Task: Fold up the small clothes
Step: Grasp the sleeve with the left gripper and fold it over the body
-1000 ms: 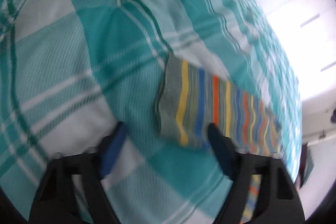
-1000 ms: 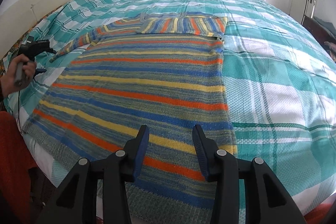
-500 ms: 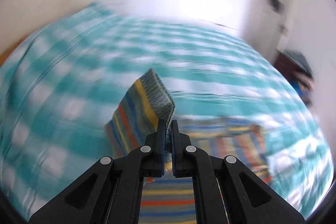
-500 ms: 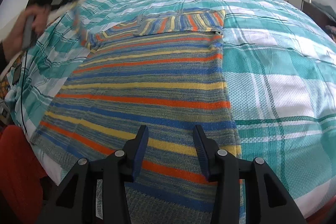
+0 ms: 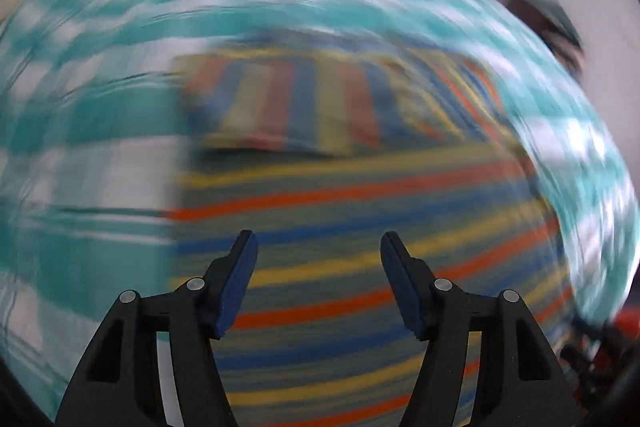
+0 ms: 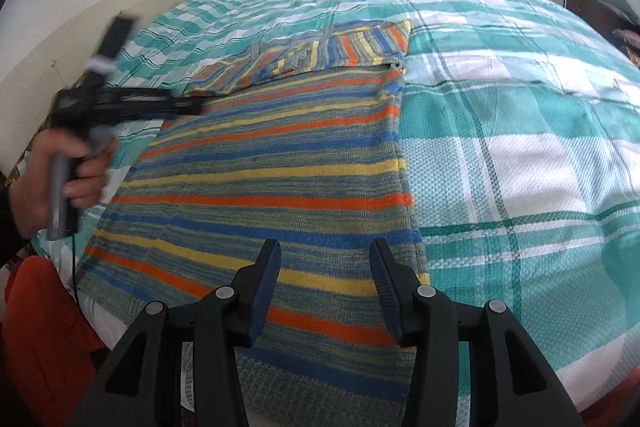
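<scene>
Below right gripper [image 6: 324, 283] open jaws: striped sweater [image 6: 280, 163], untouched.

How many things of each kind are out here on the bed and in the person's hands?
Striped sweater: 1
Checked bedspread: 1
Hand-held tools: 2, the left tool and the right tool, both open
Total: 4

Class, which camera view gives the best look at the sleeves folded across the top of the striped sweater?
The right wrist view: the folded sleeves lie sharp and whole across the sweater. The left wrist view shows the sleeves too, nearer but smeared by motion blur.
</scene>
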The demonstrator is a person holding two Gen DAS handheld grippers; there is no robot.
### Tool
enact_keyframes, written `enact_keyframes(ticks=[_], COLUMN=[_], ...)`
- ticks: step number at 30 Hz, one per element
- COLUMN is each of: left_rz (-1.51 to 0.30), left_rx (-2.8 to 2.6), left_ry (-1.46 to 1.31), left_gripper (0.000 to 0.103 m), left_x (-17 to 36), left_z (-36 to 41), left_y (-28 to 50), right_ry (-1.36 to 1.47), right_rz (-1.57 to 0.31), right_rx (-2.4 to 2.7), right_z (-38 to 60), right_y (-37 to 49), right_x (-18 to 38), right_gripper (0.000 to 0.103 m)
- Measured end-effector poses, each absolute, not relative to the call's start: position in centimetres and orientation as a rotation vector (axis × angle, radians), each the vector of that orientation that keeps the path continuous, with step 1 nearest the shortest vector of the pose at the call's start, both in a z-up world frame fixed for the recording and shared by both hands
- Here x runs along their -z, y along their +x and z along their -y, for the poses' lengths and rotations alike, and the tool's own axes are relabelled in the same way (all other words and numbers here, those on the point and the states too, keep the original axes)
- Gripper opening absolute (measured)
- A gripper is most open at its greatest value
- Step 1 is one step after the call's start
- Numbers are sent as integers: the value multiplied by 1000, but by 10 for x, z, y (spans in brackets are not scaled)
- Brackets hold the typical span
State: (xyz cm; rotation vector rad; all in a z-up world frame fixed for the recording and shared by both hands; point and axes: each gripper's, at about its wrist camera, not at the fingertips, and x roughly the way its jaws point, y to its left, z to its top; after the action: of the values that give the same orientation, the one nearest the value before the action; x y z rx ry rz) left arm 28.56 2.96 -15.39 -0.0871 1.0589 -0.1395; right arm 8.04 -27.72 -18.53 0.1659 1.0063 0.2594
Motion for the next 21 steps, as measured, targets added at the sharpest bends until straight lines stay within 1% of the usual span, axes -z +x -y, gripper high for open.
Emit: enact_keyframes(ticks=[3, 7, 9, 10, 12, 13, 14, 15, 16, 18, 21], left_rz=[-1042, -1097, -1152, -1189, -1263, -1278, -1270, -1266, -1225, -1144, -1199], left_rx=[3, 20, 44, 52, 48, 47, 66, 115, 106, 30, -15], left_ry=[-294, -434, -456, -453, -435, -439, -468, -496, -435, -228, -130], left_gripper=[64, 62, 67, 72, 72, 60, 6, 7, 1, 1, 5], left_x=[149, 163, 178, 188, 208, 213, 218, 218, 210, 198, 218], left_z=[-100, -128, -124, -122, -117, -117, -115, -112, -109, -97, -92], left_y=[322, 380, 410, 420, 438, 443, 447, 450, 450, 446, 450], right_ry=[185, 176, 161, 156, 140, 132, 126, 119, 116, 110, 102], right_rz=[-1019, -1018, -1020, -1022, -1030, -1034, -1037, -1040, -1041, -1042, -1041], right_rx=[-265, -265, -261, -259, -255, -255, -255, -254, -253, -254, -258], right_z=[277, 274, 272, 271, 271, 270, 270, 269, 269, 267, 264], right_y=[83, 86, 86, 87, 86, 86, 86, 87, 88, 90, 94], right_x=[189, 189, 190, 191, 193, 195, 195, 196, 197, 198, 200], right_gripper=[47, 47, 47, 47, 47, 47, 47, 47, 47, 48, 51])
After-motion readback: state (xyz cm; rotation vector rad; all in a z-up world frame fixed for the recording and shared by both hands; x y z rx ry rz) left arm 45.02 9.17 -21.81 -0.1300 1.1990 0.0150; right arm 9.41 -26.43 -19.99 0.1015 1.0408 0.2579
